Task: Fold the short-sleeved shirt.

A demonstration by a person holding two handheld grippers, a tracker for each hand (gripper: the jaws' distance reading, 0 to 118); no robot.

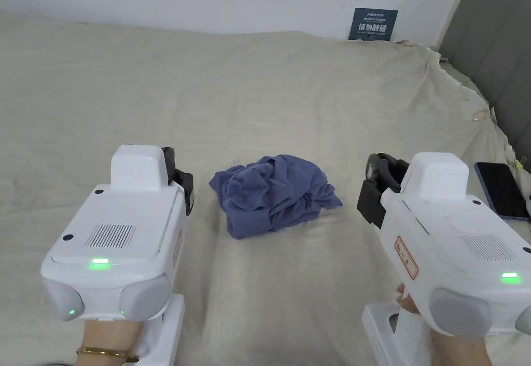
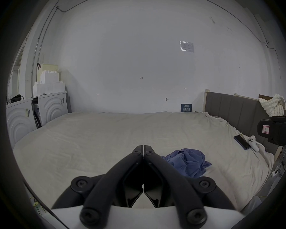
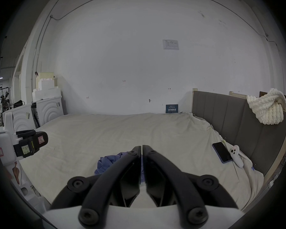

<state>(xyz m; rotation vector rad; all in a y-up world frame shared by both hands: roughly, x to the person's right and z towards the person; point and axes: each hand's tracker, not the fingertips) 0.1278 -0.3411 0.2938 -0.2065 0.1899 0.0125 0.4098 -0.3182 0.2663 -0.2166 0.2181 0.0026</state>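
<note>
Starting out: shirt (image 1: 275,196) lies crumpled btwn left gripper (image 2: 143,147) & right gripper (image 3: 142,147), both closed, empty; we've folded nothing yet.

Even soft light; head view sharp; gripper views dim, fisheye-vignetted

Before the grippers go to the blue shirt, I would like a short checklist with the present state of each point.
1. Shirt within reach between both grippers: ok.
2. Shirt spread flat for folding: not ok, it lies crumpled in a heap.
3. Left gripper open for a grasp: not ok, jaws closed together, holding nothing.
4. Right gripper open for a grasp: not ok, jaws closed together, holding nothing.
5. Phone apart from the shirt: ok, it lies near the bed's right edge.
6. Collar and sleeves located: cannot tell.
</note>
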